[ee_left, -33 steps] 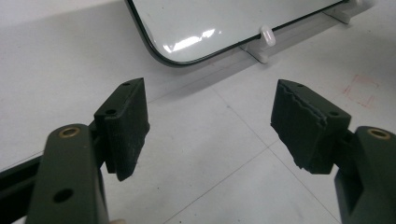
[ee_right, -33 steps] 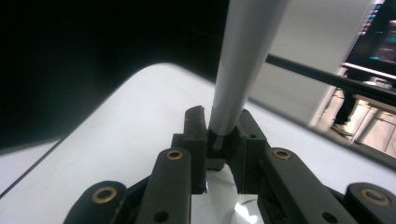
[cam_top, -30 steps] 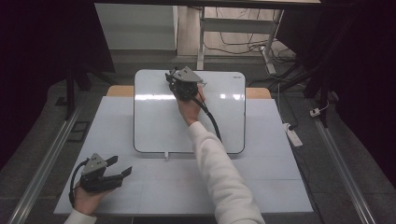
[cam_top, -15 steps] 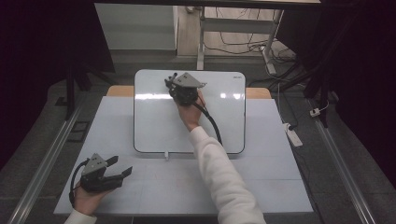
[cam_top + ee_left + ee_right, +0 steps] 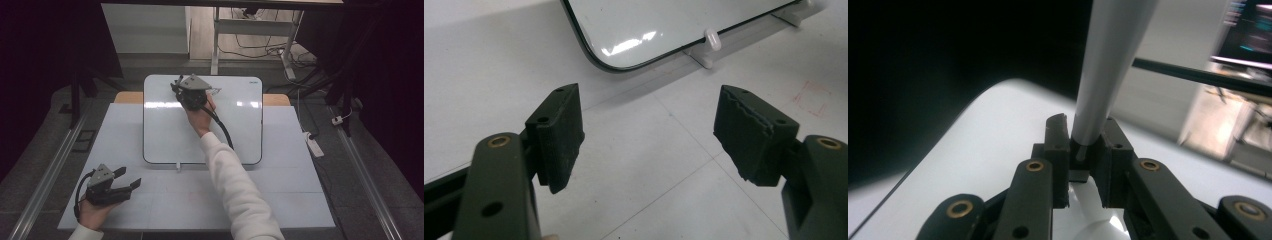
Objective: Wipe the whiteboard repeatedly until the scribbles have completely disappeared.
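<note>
Currently your right gripper (image 5: 176,88) sits over the far edge of the glossy white rounded-corner whiteboard (image 5: 165,135), jaws clamped on a pale grey tapered stick (image 5: 1108,65). Your left gripper (image 5: 127,180) rests near the white table's (image 5: 280,195) front-left corner, jaws spread, nothing between them.

**Colours I saw on the rig**

I saw a white whiteboard (image 5: 165,135) with a thin dark rim, lying on a pale grey table (image 5: 280,200). Faint red marks (image 5: 814,97) showed on that table near the left gripper (image 5: 127,180), which was black with a grey plate. The right gripper (image 5: 1087,150) was black with brass-coloured rivets, and the sleeve (image 5: 240,190) was white.
</note>
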